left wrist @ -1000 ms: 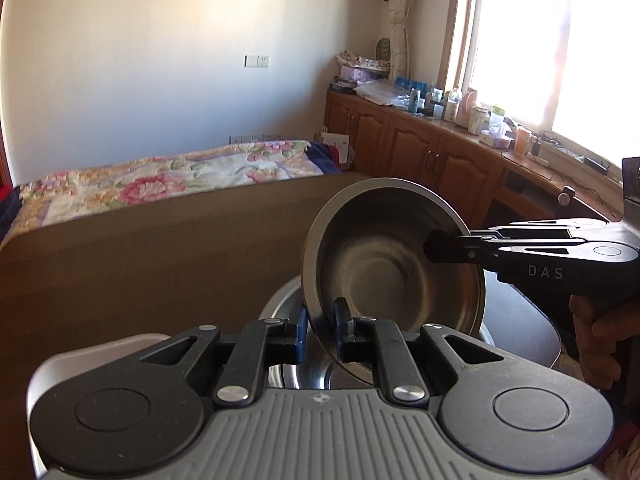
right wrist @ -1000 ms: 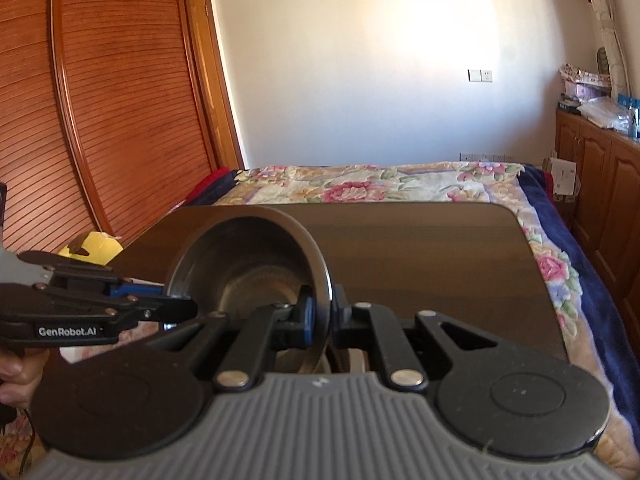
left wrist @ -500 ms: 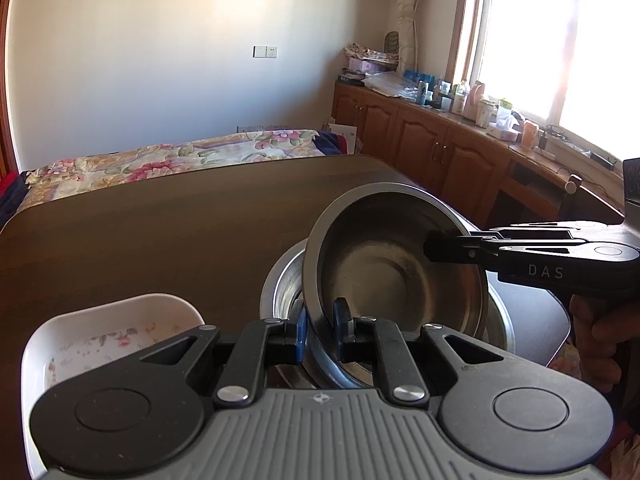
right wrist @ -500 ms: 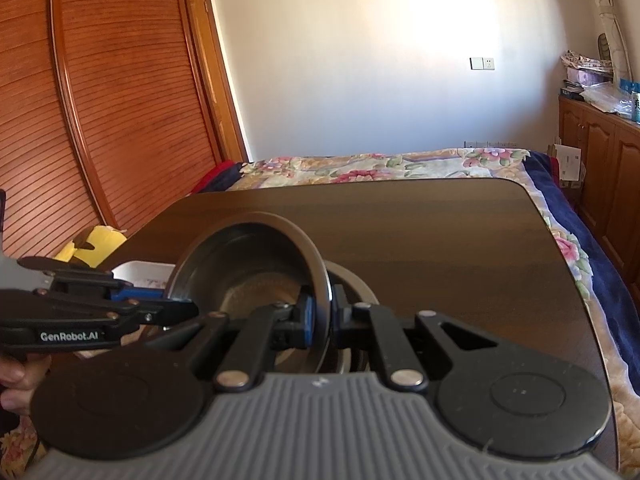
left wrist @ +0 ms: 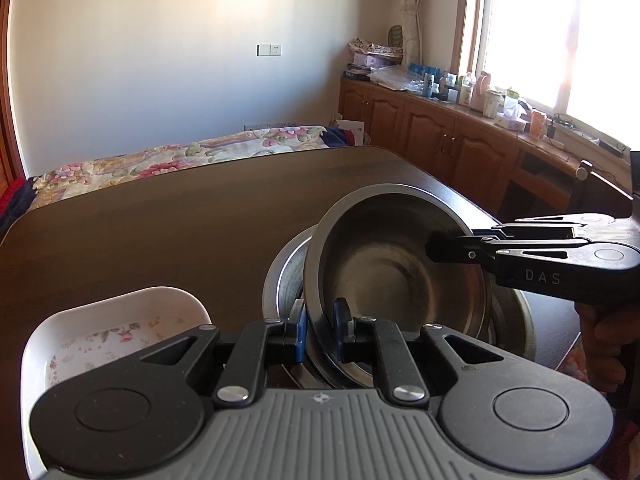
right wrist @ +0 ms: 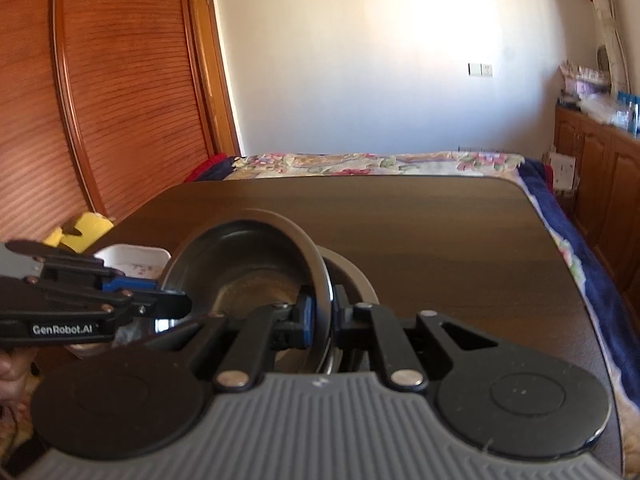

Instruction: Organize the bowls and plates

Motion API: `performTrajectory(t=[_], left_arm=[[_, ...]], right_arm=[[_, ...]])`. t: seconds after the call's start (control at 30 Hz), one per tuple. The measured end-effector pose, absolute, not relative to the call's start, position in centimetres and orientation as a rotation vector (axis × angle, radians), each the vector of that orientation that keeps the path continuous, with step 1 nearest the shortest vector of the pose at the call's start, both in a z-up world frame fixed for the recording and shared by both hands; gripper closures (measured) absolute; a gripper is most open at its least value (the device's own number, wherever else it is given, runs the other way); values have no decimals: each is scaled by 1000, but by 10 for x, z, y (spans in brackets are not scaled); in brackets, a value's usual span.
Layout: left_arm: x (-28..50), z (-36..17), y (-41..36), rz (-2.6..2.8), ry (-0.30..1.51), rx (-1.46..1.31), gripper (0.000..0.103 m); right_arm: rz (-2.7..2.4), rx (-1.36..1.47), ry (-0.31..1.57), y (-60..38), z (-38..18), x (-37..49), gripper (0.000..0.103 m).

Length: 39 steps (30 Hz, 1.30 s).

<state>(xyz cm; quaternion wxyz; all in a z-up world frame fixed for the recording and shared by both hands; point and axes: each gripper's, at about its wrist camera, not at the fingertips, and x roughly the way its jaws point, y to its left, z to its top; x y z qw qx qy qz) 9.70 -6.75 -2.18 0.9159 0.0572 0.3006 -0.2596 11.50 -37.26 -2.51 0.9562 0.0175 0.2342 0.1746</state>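
A small steel bowl (left wrist: 392, 272) hangs tilted on its edge, its lower part inside a larger steel bowl (left wrist: 284, 280) that rests on the dark wooden table (left wrist: 180, 232). My left gripper (left wrist: 320, 328) is shut on the small bowl's near rim. My right gripper (left wrist: 452, 246) pinches the opposite rim from the right. In the right wrist view, the right gripper (right wrist: 320, 320) clamps the small bowl (right wrist: 248, 264) at its rim, and the left gripper (right wrist: 172, 306) grips it from the left. The larger bowl (right wrist: 352, 276) shows just behind.
A white rectangular dish (left wrist: 120, 332) with a flower print sits on the table left of the bowls, also visible as the dish (right wrist: 136, 258). A hand (left wrist: 604, 344) holds the right gripper. Beyond the table are a bed (left wrist: 180, 156), cabinets (left wrist: 440, 136) and a yellow object (right wrist: 80, 236).
Both grippers have carried the small bowl downward together. It has gone from above the larger bowl to partly inside it, and the table and white dish have come into view.
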Motion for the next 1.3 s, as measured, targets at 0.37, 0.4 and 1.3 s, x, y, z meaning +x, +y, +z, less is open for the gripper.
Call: performTrajectory(t=[0.37,0.4,1.3], left_arm=[[91,-30,-64,-506,561,83,88],[91,-31,-63,-507,557,70,88],[67,-19,-42,-435,423,-20,63]], right_arm=[[302,-30,404,-364,-32,106,88],[298,-33,397,-363,-33,105,88],[313,-34,209,-359,-24,100,73]])
